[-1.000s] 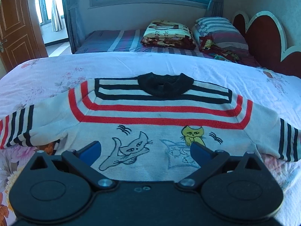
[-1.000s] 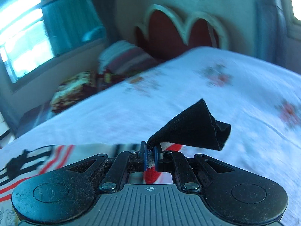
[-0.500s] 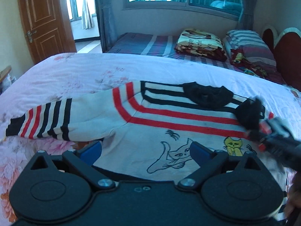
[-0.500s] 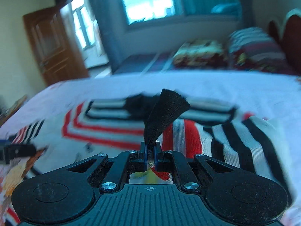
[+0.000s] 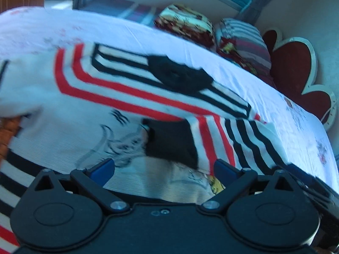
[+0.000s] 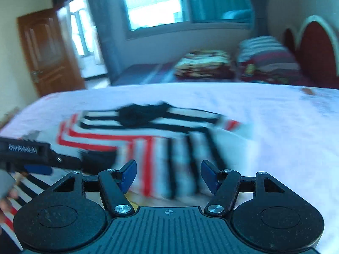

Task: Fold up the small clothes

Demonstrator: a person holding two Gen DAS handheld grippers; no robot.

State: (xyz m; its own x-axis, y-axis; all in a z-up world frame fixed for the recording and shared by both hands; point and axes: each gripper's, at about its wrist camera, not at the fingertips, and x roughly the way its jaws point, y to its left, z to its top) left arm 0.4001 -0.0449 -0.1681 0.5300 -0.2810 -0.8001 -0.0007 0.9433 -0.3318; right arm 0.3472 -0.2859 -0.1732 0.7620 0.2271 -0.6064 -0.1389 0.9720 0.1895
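Observation:
A small white sweater (image 5: 127, 97) with red and black stripes and cat drawings lies flat on the bed. Its black collar (image 5: 180, 76) points toward the pillows. The right sleeve (image 5: 222, 139) is folded across the chest, and its black cuff (image 5: 171, 141) lies on the cats. My left gripper (image 5: 164, 167) is open low over the hem with nothing between its pads. My right gripper (image 6: 168, 173) hovers just over the folded sleeve (image 6: 180, 158); its jaws are opening and the pads press on nothing. The left gripper (image 6: 63, 163) also shows at the left of the right wrist view.
The sheet (image 6: 275, 122) is pale with flowers. A folded blanket (image 5: 186, 21) and a striped pillow (image 5: 243, 38) lie beyond, by a red scalloped headboard (image 5: 296, 74). A wooden door (image 6: 48, 50) and a window (image 6: 154, 2) are behind. A hand (image 6: 6, 201) is at the left edge.
My right gripper carried the sleeve by its cuff leftward over the chest, then opened and let it go. My left gripper sank and tilted closer to the sweater.

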